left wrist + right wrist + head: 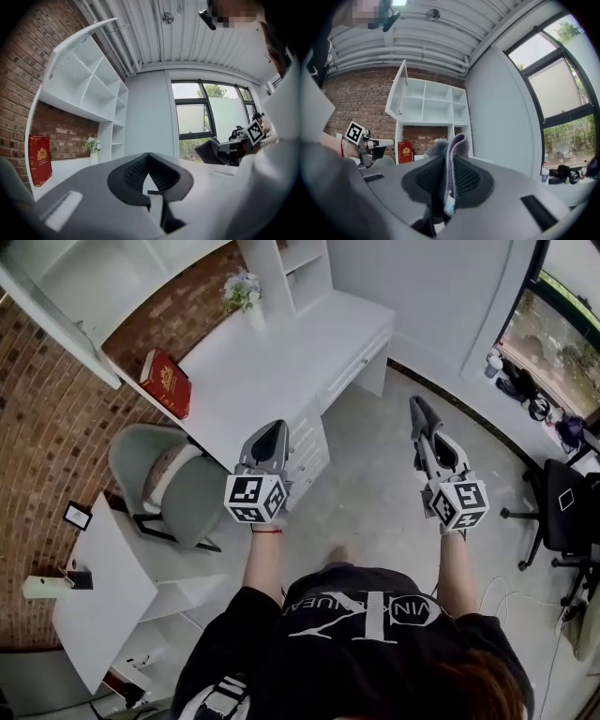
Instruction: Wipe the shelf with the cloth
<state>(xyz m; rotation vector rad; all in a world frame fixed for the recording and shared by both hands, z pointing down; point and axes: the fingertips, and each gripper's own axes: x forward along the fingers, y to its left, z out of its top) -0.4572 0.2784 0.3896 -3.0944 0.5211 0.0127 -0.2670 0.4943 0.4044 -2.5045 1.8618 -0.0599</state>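
White desk (272, 362) lies ahead of you. Your right gripper (450, 164) pinches the grey cloth (458, 140); your left gripper (149, 158) is pressed together, holding nothing.

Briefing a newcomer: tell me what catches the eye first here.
The right tool is shut on a grey-purple cloth; the left tool is shut, empty. Beyond them, a white shelf stands against a brick wall, with a red book on the desk below.

Both forearms (265, 563) reach forward, the left tool (272, 434) closed on nothing, the right tool (419, 411) pinching a cloth (457, 141).
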